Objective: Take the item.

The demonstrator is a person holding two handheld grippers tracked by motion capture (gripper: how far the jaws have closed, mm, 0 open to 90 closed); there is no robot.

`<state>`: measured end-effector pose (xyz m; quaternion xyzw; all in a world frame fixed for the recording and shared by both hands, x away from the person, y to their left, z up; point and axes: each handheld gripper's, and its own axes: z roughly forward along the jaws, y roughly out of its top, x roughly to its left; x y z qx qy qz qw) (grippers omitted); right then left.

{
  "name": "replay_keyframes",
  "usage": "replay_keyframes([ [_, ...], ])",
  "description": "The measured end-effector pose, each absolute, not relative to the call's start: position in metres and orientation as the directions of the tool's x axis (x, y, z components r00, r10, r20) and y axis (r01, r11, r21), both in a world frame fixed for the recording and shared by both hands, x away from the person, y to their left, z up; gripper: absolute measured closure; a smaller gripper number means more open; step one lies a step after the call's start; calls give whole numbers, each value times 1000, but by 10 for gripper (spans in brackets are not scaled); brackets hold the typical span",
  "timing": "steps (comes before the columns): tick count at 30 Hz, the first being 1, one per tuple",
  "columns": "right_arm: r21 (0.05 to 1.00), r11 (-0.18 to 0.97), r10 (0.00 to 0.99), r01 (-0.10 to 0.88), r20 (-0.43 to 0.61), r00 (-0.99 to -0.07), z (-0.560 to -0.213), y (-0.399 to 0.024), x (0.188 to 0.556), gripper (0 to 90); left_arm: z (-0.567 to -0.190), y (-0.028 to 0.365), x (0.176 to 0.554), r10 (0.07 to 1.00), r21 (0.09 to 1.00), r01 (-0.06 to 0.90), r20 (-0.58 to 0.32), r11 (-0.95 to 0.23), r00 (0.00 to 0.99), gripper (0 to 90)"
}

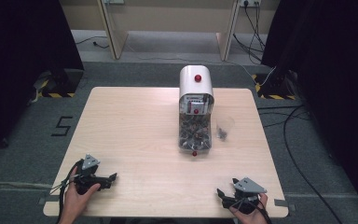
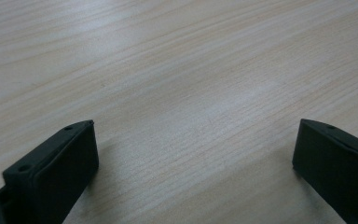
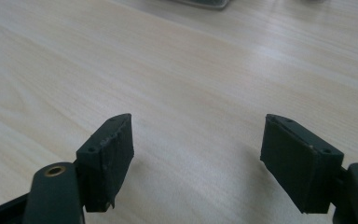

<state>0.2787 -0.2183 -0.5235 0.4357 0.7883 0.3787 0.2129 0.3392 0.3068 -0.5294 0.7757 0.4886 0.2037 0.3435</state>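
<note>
A white dispenser (image 1: 196, 109) with red knobs and a clear bin of dark pieces stands at the middle back of the light wood table (image 1: 135, 135). Beside it on the right is a small clear cup (image 1: 224, 127) with some dark pieces inside. My left gripper (image 1: 112, 177) rests near the front left corner, held by a hand, open with bare wood between its jaws (image 2: 193, 135). My right gripper (image 1: 221, 193) lies at the front right edge, also open and holding nothing (image 3: 198, 140). Both are far from the dispenser.
Grey carpet surrounds the table, with cables (image 1: 289, 135) trailing on the right. Black curtains hang on both sides, and wooden furniture legs (image 1: 114, 32) stand behind. A "5" mark (image 1: 61, 126) is taped on the floor at the left.
</note>
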Motion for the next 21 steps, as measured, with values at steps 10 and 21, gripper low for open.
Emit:
replay_keyframes([
  [10, 800, 323, 849, 506, -9, -529, -531, -219, 270, 236, -529, 307, 339, 898, 732, 618, -20, -286, 440, 0],
  [21, 816, 311, 850, 487, -10, -526, -535, -219, 264, 220, -529, 307, 339, 898, 732, 618, -20, -286, 440, 0],
])
